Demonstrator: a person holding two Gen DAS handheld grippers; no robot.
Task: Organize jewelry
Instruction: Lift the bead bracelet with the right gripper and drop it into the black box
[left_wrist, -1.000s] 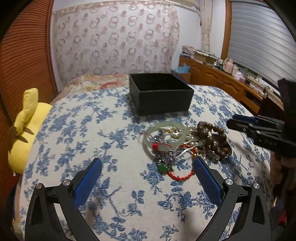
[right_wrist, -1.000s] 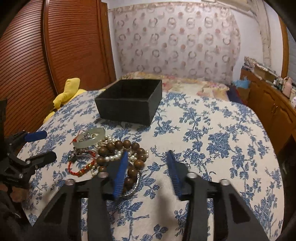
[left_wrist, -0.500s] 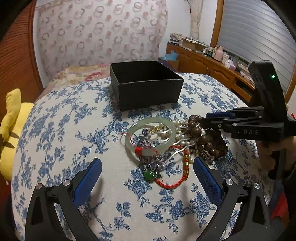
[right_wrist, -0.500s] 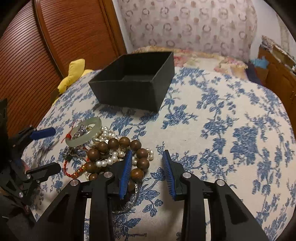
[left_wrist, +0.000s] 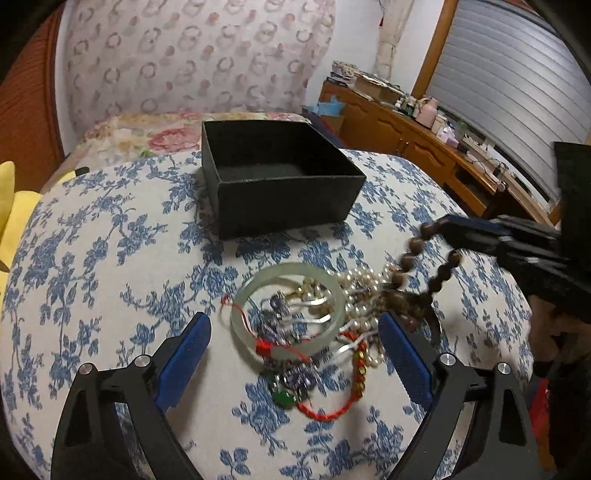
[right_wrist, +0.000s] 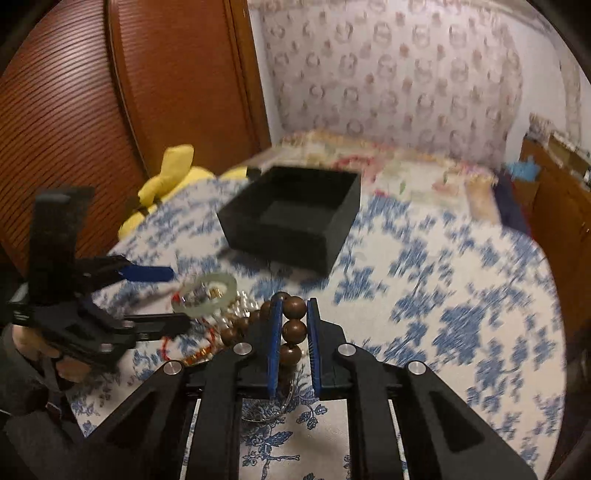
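Now the right gripper (right_wrist: 294, 332) clamps round brown wooden beads (right_wrist: 294, 329), lifted above the tangled jewelry pile (left_wrist: 314, 328); the left gripper (left_wrist: 293, 354) gapes around a smooth jade bangle (left_wrist: 288, 312), near the square black box (left_wrist: 280, 195).

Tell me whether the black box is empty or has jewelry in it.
Empty: the black box shows only its bare dark floor in both views, with no jewelry inside.

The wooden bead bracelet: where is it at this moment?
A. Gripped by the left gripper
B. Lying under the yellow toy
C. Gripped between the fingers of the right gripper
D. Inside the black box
C. In the right wrist view the brown beads of the wooden bead bracelet sit pinched between the blue pads of the right gripper, while the black box holds nothing visible and the left gripper is open.
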